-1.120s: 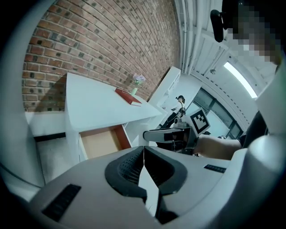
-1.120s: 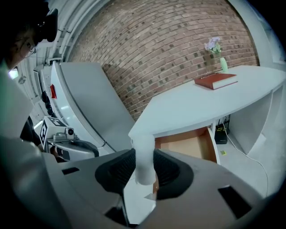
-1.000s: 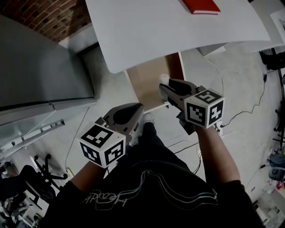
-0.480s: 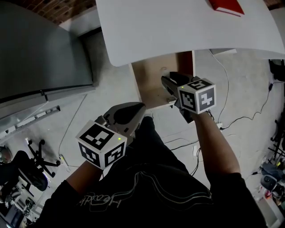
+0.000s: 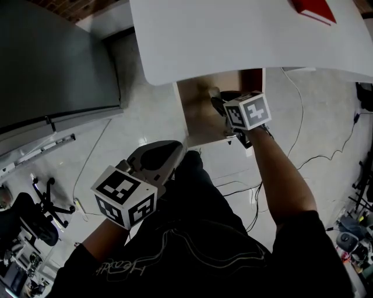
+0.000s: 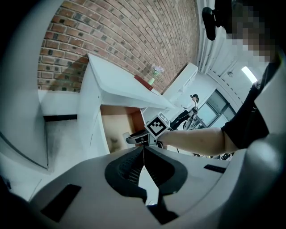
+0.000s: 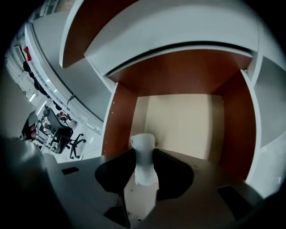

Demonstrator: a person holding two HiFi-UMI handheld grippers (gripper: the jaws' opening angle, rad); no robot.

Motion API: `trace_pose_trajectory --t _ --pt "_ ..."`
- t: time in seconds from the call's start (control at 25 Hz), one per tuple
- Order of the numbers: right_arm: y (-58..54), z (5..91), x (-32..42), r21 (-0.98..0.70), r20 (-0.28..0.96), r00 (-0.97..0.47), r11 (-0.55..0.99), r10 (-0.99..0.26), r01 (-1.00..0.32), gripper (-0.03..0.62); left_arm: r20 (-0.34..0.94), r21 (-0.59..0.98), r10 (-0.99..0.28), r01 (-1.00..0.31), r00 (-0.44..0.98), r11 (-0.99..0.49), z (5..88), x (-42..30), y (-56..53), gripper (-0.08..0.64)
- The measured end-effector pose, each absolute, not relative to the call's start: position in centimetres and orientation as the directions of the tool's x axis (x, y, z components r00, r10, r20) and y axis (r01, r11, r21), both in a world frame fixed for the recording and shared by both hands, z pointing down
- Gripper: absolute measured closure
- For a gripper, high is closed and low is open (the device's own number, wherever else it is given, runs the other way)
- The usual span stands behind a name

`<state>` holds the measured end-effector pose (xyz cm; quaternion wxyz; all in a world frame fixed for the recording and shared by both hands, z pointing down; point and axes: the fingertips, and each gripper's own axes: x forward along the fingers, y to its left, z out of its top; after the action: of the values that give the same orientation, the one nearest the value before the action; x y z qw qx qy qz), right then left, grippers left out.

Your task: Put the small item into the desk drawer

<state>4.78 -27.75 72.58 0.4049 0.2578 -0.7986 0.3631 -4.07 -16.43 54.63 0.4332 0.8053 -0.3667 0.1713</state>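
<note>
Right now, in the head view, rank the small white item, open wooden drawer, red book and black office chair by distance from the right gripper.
1. Small white item, clamped in the right gripper's jaws.
2. Open wooden drawer, directly beneath it.
3. Red book, upper right on the white desk.
4. Black office chair, far lower left.

tongs 2: left tongs [image 6: 144,151], right tongs [image 7: 144,156] | white item [image 7: 143,142] 1 | drawer [image 7: 183,120] 1 | red book [image 5: 315,10] 1

Worktop [image 5: 233,41]: ahead, overhanging the back of the drawer.
Drawer [image 5: 195,119]: pulled out below the worktop's near edge.
Right tongs [image 7: 144,157]: over the drawer, the small item [image 7: 143,142] between them.
Left tongs [image 6: 144,151]: nearer the person, left of the drawer, above the floor.
Book [image 5: 315,10]: on the worktop, far right.
Cabinet [image 5: 52,64]: left of the worktop.
</note>
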Motion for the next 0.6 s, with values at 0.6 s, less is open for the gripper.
trace_pose_trajectory --t 0.6 --pt "-26.3 81.4 5.4 -0.351 0.917 -0.387 0.667 0.101 -0.657 0.457 0.618 0.587 -0.437 -0.753 0.654 -0.297 57.4 -6.2 -16.1 0.537"
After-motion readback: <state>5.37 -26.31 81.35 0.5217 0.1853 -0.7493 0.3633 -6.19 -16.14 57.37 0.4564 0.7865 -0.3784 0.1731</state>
